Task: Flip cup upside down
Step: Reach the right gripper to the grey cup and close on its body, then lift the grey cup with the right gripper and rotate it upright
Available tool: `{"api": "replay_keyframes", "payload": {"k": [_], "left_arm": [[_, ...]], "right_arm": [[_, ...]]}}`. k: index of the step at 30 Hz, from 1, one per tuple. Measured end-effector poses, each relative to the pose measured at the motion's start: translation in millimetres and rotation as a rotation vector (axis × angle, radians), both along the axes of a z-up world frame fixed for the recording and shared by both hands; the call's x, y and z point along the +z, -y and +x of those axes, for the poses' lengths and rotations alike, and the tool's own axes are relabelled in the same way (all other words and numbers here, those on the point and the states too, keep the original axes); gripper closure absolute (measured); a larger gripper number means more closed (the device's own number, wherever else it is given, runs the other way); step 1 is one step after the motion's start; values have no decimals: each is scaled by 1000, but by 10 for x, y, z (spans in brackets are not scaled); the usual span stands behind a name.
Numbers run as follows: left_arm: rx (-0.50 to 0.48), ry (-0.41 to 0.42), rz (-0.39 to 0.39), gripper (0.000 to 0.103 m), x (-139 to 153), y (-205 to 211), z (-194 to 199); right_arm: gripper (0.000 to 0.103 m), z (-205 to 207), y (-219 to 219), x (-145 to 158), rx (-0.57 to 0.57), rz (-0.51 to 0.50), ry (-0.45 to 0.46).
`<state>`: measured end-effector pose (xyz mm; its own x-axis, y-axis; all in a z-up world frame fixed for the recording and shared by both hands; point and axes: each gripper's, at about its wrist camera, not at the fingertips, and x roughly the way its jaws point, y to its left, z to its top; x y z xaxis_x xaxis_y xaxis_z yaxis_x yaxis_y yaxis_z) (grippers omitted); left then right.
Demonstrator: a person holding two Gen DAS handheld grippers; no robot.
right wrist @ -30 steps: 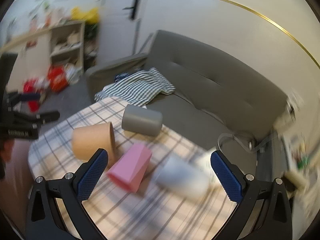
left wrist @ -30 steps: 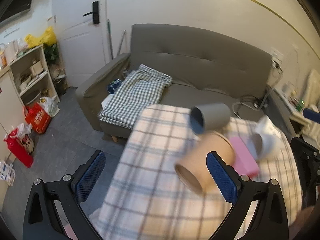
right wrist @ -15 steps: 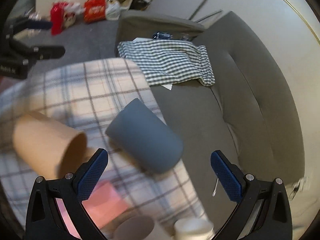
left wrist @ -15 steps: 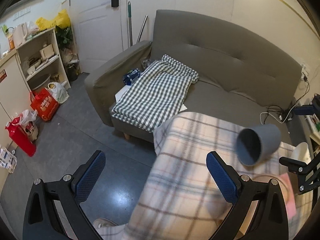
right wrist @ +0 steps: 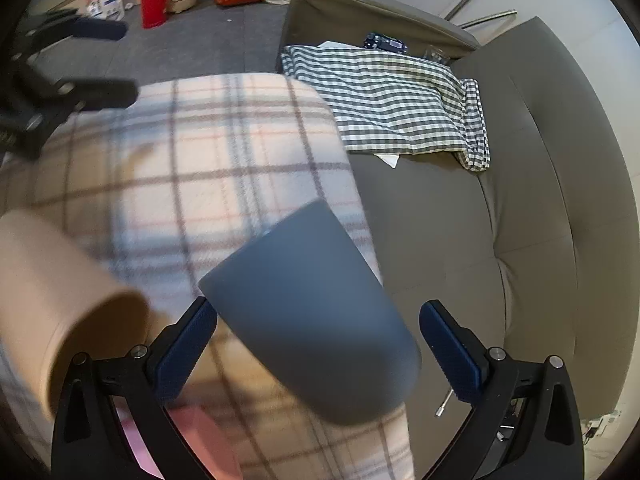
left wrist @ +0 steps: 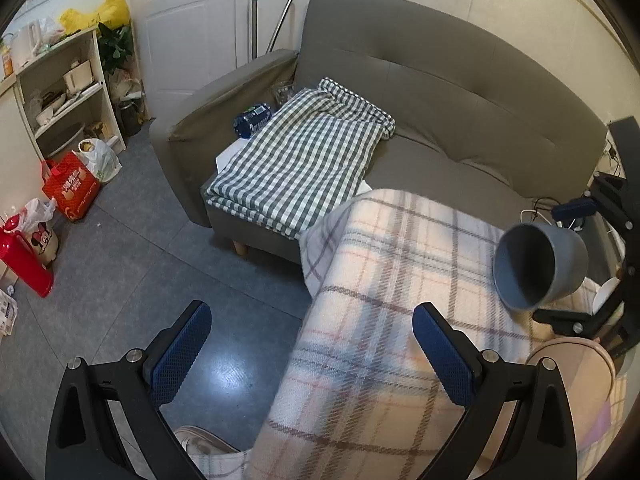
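The grey cup (right wrist: 308, 316) lies on its side at the far edge of the plaid-covered desk (right wrist: 192, 152), between the spread fingers of the right claw (right wrist: 318, 350), nothing pinched yet. The left claw (left wrist: 308, 354), spread and empty, hangs at the desk's left edge. Best to close squarely across the cup's middle, clear of the tan cup (right wrist: 60, 312) just left, before turning it mouth-down.

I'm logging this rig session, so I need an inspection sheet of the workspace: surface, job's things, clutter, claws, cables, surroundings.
Surface: plaid-cloth-covered table.
Job's things: grey plastic cup lying on its side between the right claw's open fingers; contact cannot be told.
Clutter: tan cylindrical cup on its side; pink object, blurred.
Claws: left claw open, empty; right claw open.
Cables: white cord beside the sofa.
Surroundings: grey sofa, green checked blanket, red bag.
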<state>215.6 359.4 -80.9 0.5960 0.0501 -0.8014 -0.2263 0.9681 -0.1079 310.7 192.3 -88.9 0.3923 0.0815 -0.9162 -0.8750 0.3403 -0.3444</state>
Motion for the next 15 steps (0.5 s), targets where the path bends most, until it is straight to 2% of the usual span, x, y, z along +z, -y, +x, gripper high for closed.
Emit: {"api": "replay_keyframes", "payload": {"k": [3, 5, 7, 11, 15], "left_arm": [[-9, 0, 4, 0, -1, 14, 2], [-9, 4, 13, 0, 2, 15, -1], [-9, 9, 19, 0, 14, 14, -9], [-3, 25, 31, 0, 108, 33, -57], [0, 60, 40, 0, 326, 76, -155]], "right_arm": [[2, 77, -42, -75, -40, 6, 4], [10, 135, -54, -145, -86, -2, -3], [13, 177, -39, -148, -135, 8, 12], [16, 222, 12, -1, -226, 77, 0], [22, 107, 147, 313, -323, 172, 29]]}}
